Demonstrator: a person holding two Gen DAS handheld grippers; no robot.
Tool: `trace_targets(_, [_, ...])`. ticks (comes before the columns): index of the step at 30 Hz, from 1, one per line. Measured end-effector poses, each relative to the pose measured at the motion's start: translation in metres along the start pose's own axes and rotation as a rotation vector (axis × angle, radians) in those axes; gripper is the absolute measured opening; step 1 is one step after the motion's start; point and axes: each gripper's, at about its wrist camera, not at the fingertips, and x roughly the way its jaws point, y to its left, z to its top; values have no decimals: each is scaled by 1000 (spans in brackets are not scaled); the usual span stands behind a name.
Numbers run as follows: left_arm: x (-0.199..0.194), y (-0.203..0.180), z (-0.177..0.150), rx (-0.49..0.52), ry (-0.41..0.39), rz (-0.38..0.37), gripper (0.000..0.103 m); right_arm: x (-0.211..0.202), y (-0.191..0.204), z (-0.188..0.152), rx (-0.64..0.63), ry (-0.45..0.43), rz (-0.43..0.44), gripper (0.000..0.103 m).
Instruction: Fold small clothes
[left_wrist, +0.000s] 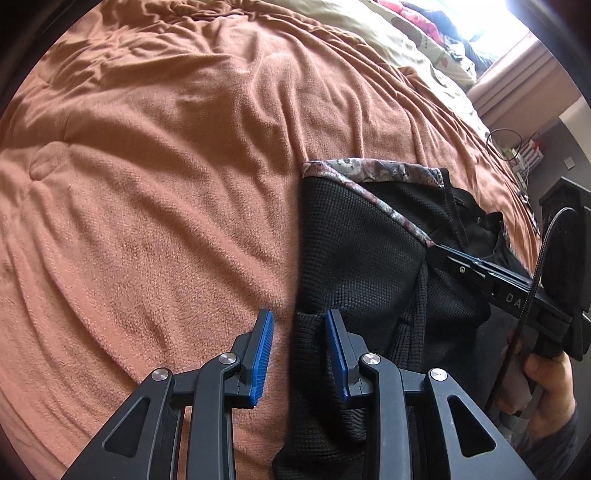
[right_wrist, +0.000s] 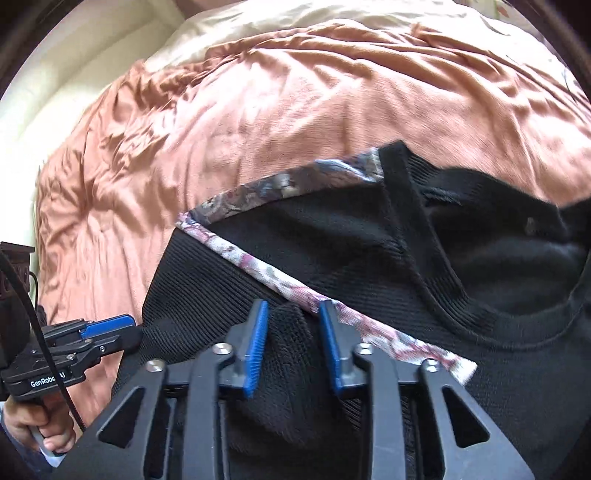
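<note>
A black knit top (left_wrist: 362, 251) with a floral trim (left_wrist: 369, 170) lies partly folded on an orange blanket (left_wrist: 166, 166). My left gripper (left_wrist: 299, 321) is open, and the top's left edge lies between its blue pads. The right gripper (left_wrist: 432, 254) reaches in from the right, its tips at the diagonal trim. In the right wrist view the right gripper (right_wrist: 294, 308) is open over a raised fold of the black top (right_wrist: 332, 236), just below the floral trim (right_wrist: 280, 184). The left gripper (right_wrist: 129, 323) shows at the top's left edge.
The orange blanket (right_wrist: 258, 92) covers the bed, with cream bedding (left_wrist: 406, 40) and pillows beyond it. A bright window (left_wrist: 491, 18) and dark furniture (left_wrist: 565, 199) stand at the far right. A hand (left_wrist: 546, 387) holds the right gripper's handle; another hand (right_wrist: 33, 424) holds the left one.
</note>
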Motion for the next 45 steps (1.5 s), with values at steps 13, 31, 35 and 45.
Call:
trace_targets(13, [-35,9,-13,-35,-33,-12,31,-60,25,-24,-99,-81,-36,0])
trace_targets(31, [-96,-19,-58,-40,-73,-3,31,-131,32,-109,-131,-52,-59,0])
trace_targets(35, [-105,-22,-71,-48,-76,-6,31,-138,31,-128,-119,-13,-47,0])
trace_targets(45, [-114,-22,-84,-63,-74,-2,31,-159,-1,-134,32,12,24,0])
